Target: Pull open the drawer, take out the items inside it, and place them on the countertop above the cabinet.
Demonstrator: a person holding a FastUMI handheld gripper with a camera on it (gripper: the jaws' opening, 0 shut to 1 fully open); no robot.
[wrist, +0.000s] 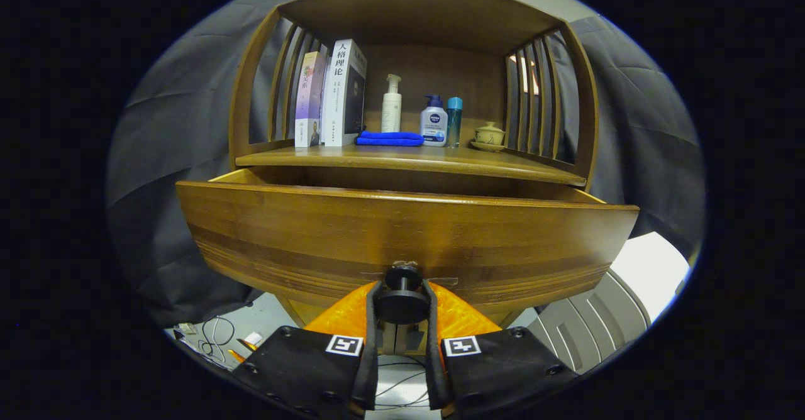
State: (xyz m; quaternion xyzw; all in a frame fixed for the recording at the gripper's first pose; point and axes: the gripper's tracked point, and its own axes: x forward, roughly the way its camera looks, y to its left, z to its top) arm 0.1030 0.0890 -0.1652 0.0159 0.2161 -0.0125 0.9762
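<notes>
Wooden cabinet [251,93] with slatted sides, curved top and one open shelf, the countertop [402,159].

Countertop, left end: two upright books, a pale lilac paperback [310,99] and a thicker white-and-black volume [344,93], set touching one another beside the left slats.

Countertop, centre: a folded blue cloth [390,138] is laid flat near the front edge; a slim white pump bottle [391,104] is stood behind it.

Countertop, right of centre: a white bottle with dark blue pump [434,121], a teal-capped clear bottle [454,121] just beside it, and a small cream lidded teacup on a saucer [489,136] by the right slats.

Brown wooden drawer [402,237], below the countertop: pulled out towards the camera; its interior is hidden behind the front panel, so any contents cannot be told.

Round black drawer knob [403,294], lower centre of the drawer front: clamped between both fingers of the gripper [402,310], which is closed on it.
</notes>
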